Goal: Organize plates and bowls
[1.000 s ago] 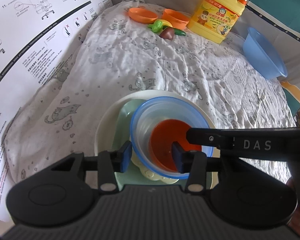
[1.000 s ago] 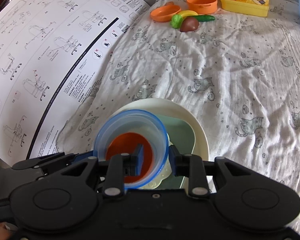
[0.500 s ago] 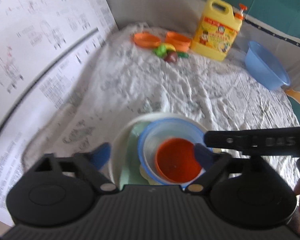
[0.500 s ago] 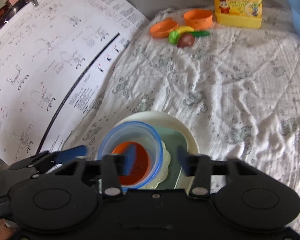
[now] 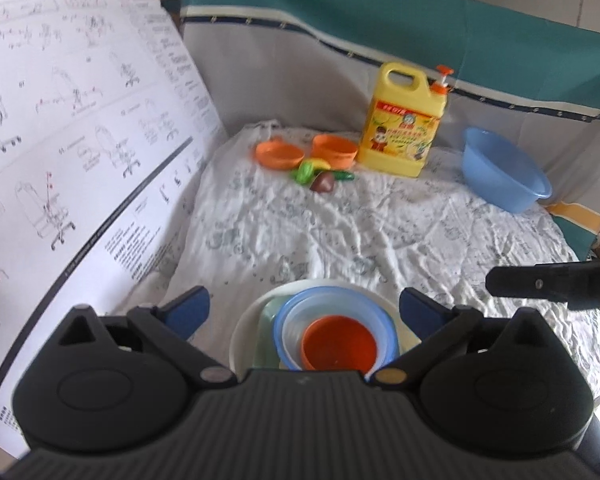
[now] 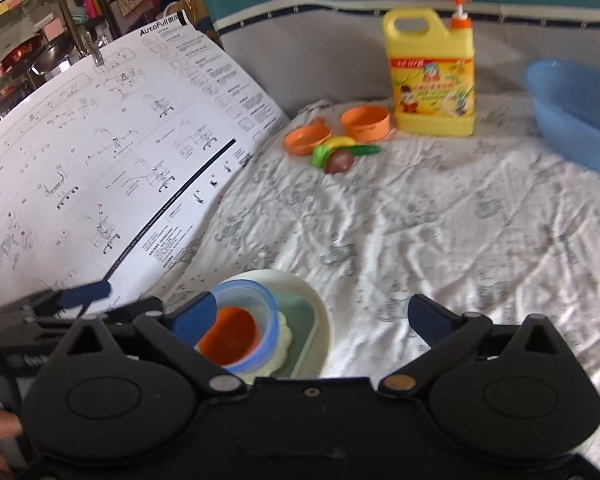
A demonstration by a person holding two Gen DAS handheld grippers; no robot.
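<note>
A stack sits on the cloth at the near edge: a white plate (image 5: 244, 328), a pale green square plate (image 5: 267, 330), a clear blue-rimmed bowl (image 5: 382, 322) and a small orange bowl (image 5: 339, 344) inside it. The stack also shows in the right wrist view, with the white plate (image 6: 320, 308), blue-rimmed bowl (image 6: 266, 312) and orange bowl (image 6: 230, 336). My left gripper (image 5: 304, 308) is open, raised above and behind the stack. My right gripper (image 6: 312, 314) is open and empty, just right of the stack. Both are clear of the bowls.
At the back stand an orange plate (image 5: 279, 153), an orange bowl (image 5: 335, 149), toy vegetables (image 5: 320, 174), a yellow detergent jug (image 5: 404, 120) and a blue basin (image 5: 504, 168). A large instruction sheet (image 5: 80, 140) leans along the left side.
Both grippers opened and let go of the blue-rimmed bowl, then pulled up and back. The bowl stays nested on the stack.
</note>
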